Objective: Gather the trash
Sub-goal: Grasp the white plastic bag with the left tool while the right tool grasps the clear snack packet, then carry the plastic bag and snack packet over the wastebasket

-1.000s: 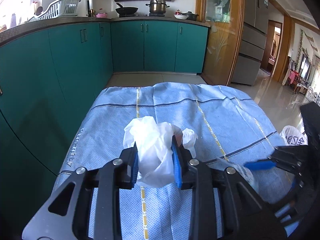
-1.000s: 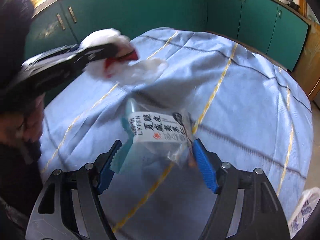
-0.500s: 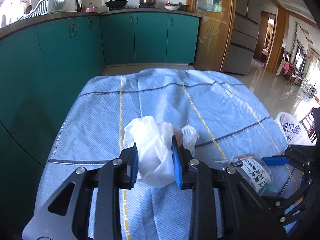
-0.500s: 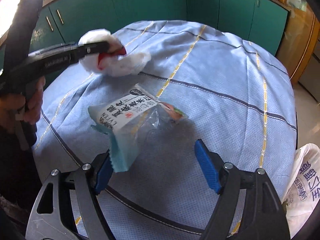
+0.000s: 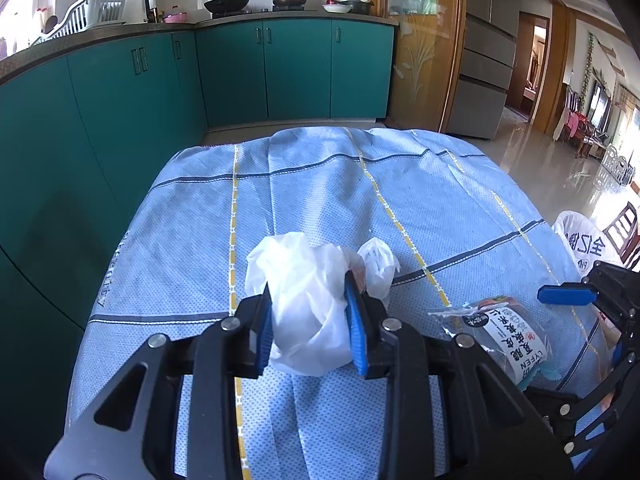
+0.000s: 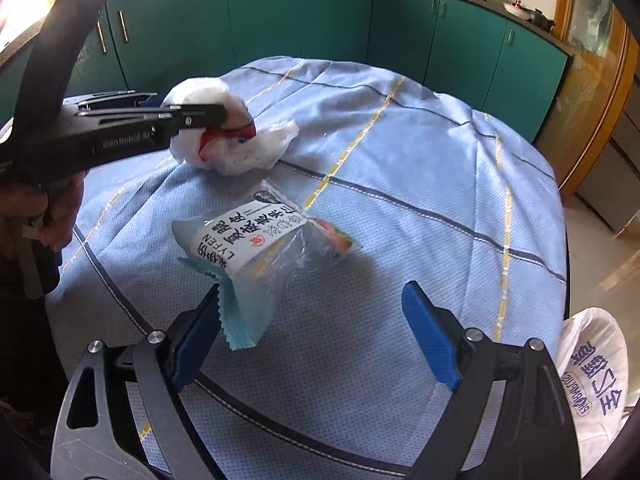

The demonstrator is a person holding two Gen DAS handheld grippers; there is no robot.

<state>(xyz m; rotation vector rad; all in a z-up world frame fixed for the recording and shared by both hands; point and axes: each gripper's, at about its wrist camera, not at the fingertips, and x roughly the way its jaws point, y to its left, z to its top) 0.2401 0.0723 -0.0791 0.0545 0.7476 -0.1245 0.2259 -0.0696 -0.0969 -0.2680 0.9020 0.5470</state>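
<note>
The left gripper (image 5: 310,320) squeezes the white bag (image 5: 306,300), so move the wide-open, just-widened right gripper (image 6: 316,336) around the snack packet (image 6: 256,248) before closing.

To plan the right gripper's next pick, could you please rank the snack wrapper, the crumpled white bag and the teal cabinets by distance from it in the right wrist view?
1. Snack wrapper: just ahead of the right gripper, toward its left finger.
2. Crumpled white bag: farther left, held by the left gripper.
3. Teal cabinets: beyond the table.

Round table under a light blue tablecloth (image 6: 420,208) with yellow and dark stripes, a clear snack wrapper (image 6: 256,240) with a white printed label lying near its middle, cloth creased toward the far edge
</note>
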